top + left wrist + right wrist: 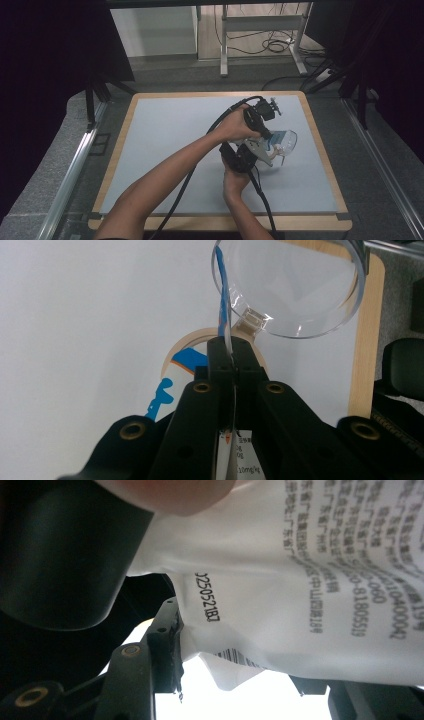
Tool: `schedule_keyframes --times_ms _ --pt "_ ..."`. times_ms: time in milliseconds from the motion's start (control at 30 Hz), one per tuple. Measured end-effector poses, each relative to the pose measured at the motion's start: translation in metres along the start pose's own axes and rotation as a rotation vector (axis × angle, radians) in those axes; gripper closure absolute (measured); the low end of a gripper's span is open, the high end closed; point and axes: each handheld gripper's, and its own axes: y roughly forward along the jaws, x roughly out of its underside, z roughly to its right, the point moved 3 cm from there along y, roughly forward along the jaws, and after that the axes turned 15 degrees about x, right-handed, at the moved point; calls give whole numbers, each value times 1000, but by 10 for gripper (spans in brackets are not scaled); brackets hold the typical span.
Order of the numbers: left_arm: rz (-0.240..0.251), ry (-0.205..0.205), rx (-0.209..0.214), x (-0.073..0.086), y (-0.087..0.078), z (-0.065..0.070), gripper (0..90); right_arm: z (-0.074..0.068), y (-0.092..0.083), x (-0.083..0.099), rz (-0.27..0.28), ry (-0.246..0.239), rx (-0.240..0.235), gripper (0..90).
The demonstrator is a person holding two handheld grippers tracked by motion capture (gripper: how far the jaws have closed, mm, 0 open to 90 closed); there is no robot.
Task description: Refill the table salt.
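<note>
Two grippers meet at one small white packet just right of the table's middle, and the job looks about halfway: the packet is lifted and gripped, but I see nothing in the glass bowl yet, so tearing or pouring seems left to do.

Nearest, in the right gripper view, the right gripper (240, 680) has its jaws at a middling gap with the packet (300, 580) between them; the jaw at 8 o'clock touches the packet's lower corner, yet whether both pads press I cannot tell. Printing on this face runs sideways: a stamped code reading roughly "2505210" followed by unclear characters, a barcode edge at 6 o'clock, and columns of Chinese text with digit strings such as "81805519" and "010400042", too blurred to trust fully.

In the left gripper view, the left gripper (231, 347) is clamped tight on the packet's thin edge, which rises toward 12 o'clock with a blue stripe. Small print near 6 o'clock ends in "10mg/kg". Behind, a blue, orange and white patch shows, unclear what it is.

Farther off, at 1 o'clock, the clear bowl (295, 290) sits tilted toward the camera on the pale table (165, 150), close to the wooden border.
</note>
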Motion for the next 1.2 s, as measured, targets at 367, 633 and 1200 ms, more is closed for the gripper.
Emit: schedule_keyframes --times_ms 367,633,1200 --pt "-8 -1 1 -1 0 0 900 0 1 -2 4 -44 10 493" --pt "-18 -1 -4 -3 2 1 900 0 1 -3 11 -17 6 493" --pt "-14 -3 -3 -4 0 1 900 -1 1 -4 14 38 -11 494"
